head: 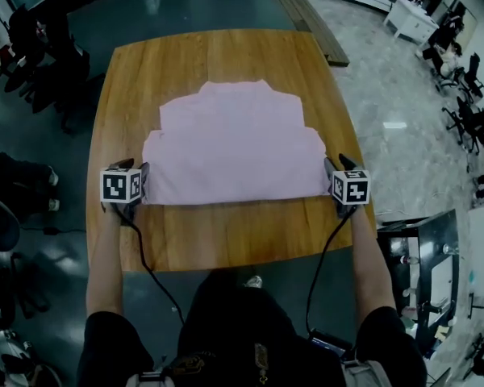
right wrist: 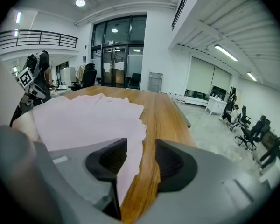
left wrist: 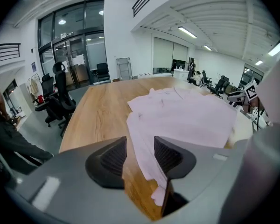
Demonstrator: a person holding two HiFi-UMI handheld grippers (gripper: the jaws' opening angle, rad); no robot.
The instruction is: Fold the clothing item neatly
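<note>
A pale pink garment (head: 234, 147) lies folded flat on the wooden table (head: 226, 63), its near edge straight and close to me. My left gripper (head: 139, 177) sits at the garment's near left corner. In the left gripper view its jaws (left wrist: 140, 155) stand apart, with the cloth's edge (left wrist: 147, 162) lying loose between them. At the near right corner is my right gripper (head: 332, 174). Its jaws (right wrist: 141, 157) are also apart, and the cloth's corner (right wrist: 130, 164) lies slack in the gap, not pinched.
The table's front edge (head: 226, 266) runs just behind both grippers. Dark office chairs (head: 40, 55) stand on the floor to the left. More chairs (head: 468, 119) and a white desk (head: 411, 18) stand off to the right. Cables (head: 149, 272) trail from the grippers.
</note>
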